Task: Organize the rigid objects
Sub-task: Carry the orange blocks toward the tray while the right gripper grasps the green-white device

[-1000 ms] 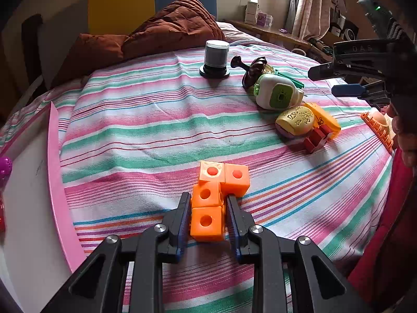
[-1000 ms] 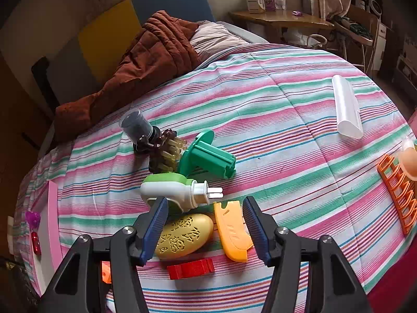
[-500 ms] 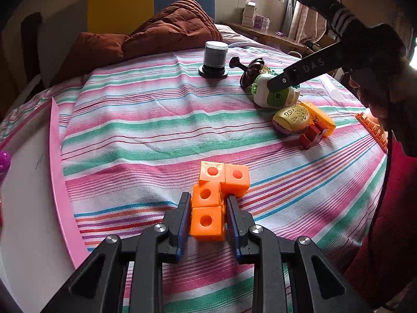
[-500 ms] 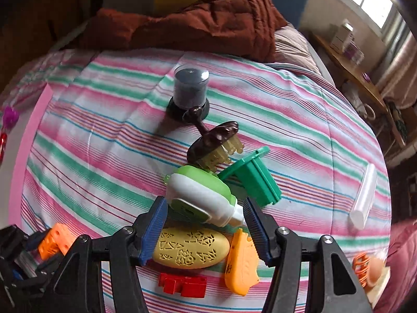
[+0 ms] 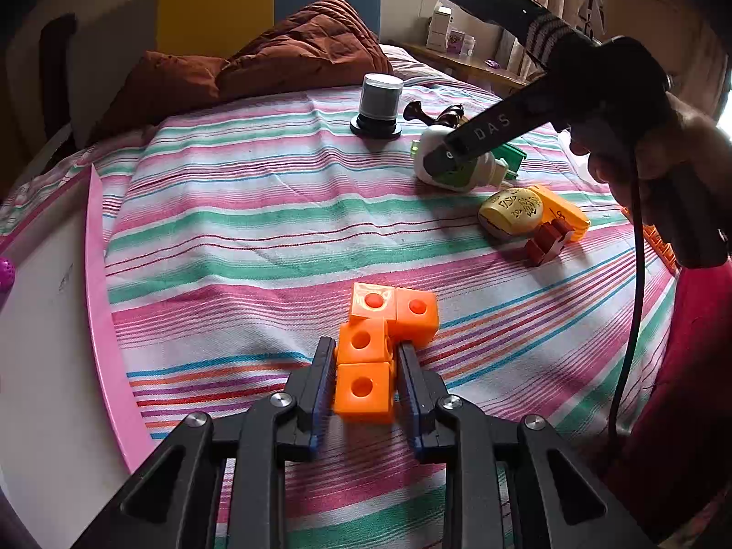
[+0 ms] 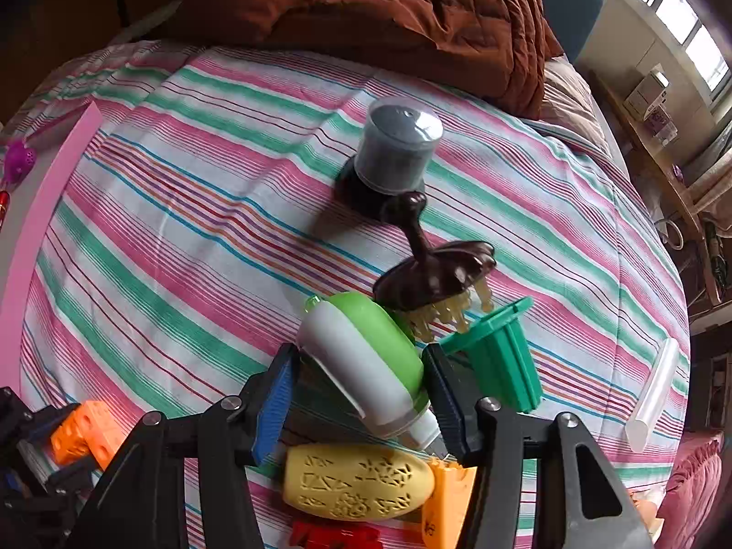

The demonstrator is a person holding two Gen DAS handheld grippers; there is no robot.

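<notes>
Since the earlier frame the right gripper (image 6: 359, 391) had swung across the bed and rolled, coming down over the green & white plug-in device (image 6: 366, 357); before, it hung over the yellow oval piece and the orange piece. Left gripper (image 5: 364, 377) hadn't shifted.

Left wrist view: left jaws clamped tight on the nearest cube of the orange block cluster (image 5: 379, 343), which sat on the striped bedspread (image 5: 256, 228) near the front edge, beside a pink-rimmed white board (image 5: 98, 311). Same view showed the person's hand (image 5: 640, 155) on the right gripper's handle, w/ a black cable hanging down; the right wrist view gave none of that.

Right wrist view: right jaws closing, device between them. Right pad looked on or v. close to its side, left pad w/ a gap, so no firm grip yet. This view alone showed a clear tube (image 6: 652, 393) lying far right, well apart from the rest. It also showed the brown scalp brush (image 6: 434, 270) leaning on the device, a green holder (image 6: 498, 361) just beside, and the grey-capped jar (image 6: 395, 151) upright behind. Yellow oval piece (image 6: 357, 480) & orange piece (image 6: 446, 498) lay just below the jaws.
</notes>
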